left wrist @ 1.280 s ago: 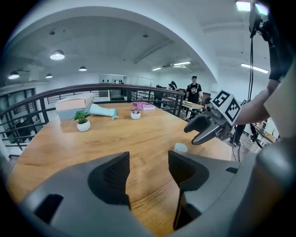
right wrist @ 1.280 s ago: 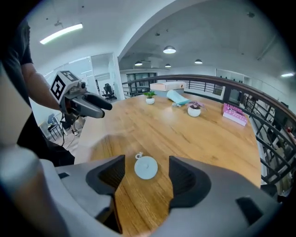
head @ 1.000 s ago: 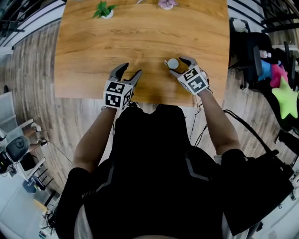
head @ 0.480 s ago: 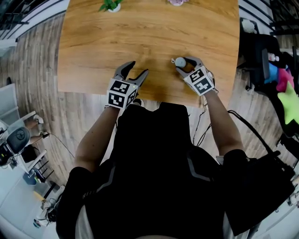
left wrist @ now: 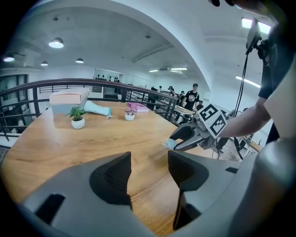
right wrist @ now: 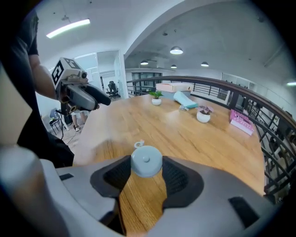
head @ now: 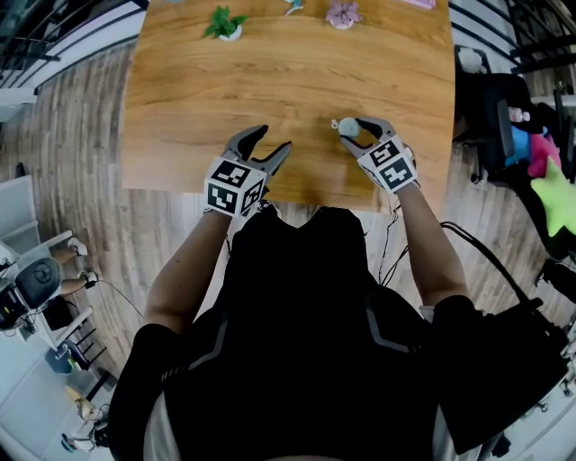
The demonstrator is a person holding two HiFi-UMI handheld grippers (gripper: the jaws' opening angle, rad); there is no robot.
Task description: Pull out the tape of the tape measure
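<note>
The tape measure (right wrist: 146, 160) is a small round pale-blue case with a little pull tab (right wrist: 138, 144) at its far side. My right gripper (right wrist: 147, 174) is shut on it, one pad pressing each side, just above the wooden table (head: 288, 81) near its front edge. In the head view the tape measure (head: 347, 127) sits at the tip of the right gripper (head: 354, 131). My left gripper (head: 273, 140) stands open and empty a hand's width to the left. Its jaws (left wrist: 149, 173) point at the right gripper (left wrist: 181, 140) and the tape measure (left wrist: 171, 144).
At the table's far edge stand a small green plant (head: 225, 22) and a pink-flowered pot (head: 342, 13). A flat box (left wrist: 69, 97) and a teal object (left wrist: 97, 109) lie there too. A railing (right wrist: 240, 99) runs behind the table. Chairs and colourful items (head: 540, 153) stand at the right.
The right gripper's jaws have closed from wide open onto the tape measure. Both grippers stay at about the same spots near the table's front edge.
</note>
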